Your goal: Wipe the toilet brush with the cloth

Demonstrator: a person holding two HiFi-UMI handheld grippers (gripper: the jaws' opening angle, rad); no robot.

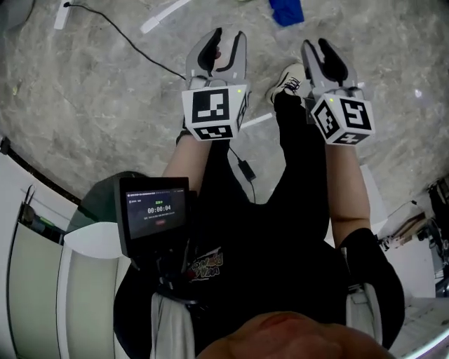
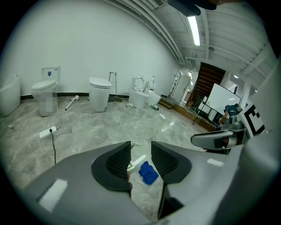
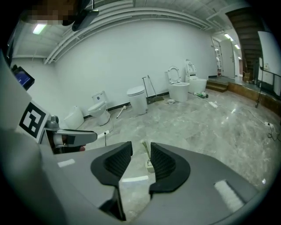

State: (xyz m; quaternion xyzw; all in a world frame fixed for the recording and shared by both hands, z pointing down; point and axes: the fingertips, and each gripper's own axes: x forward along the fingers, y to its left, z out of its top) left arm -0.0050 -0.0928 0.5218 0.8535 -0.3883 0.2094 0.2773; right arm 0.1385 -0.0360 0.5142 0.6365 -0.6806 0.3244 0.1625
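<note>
Room: grey marbled floor [image 1: 84, 91], white wall, toilets [image 2: 99, 92] lined up along the far side.
Toilet brush: probably the white rod [image 2: 138, 159] lying flat on the floor; bristle end too small to make out.
Cloth: blue, crumpled [image 2: 148, 172], on the floor just right of that rod, ahead of both grippers [image 1: 286, 12].
Left gripper: angled down toward the cloth [image 1: 229, 35], jaws apart with a modest gap, nothing between the pads [image 2: 141, 148].
Right gripper: alongside, also angled down [image 1: 317, 46], jaws apart, gripping nothing [image 3: 140, 149].
Nearby: power strip [image 2: 47, 132] with cable on the floor; white shoe [image 1: 287, 80] below the grippers.
Progress: nothing done yet; cloth and brush both untouched, pick-up and all wiping still ahead.
</note>
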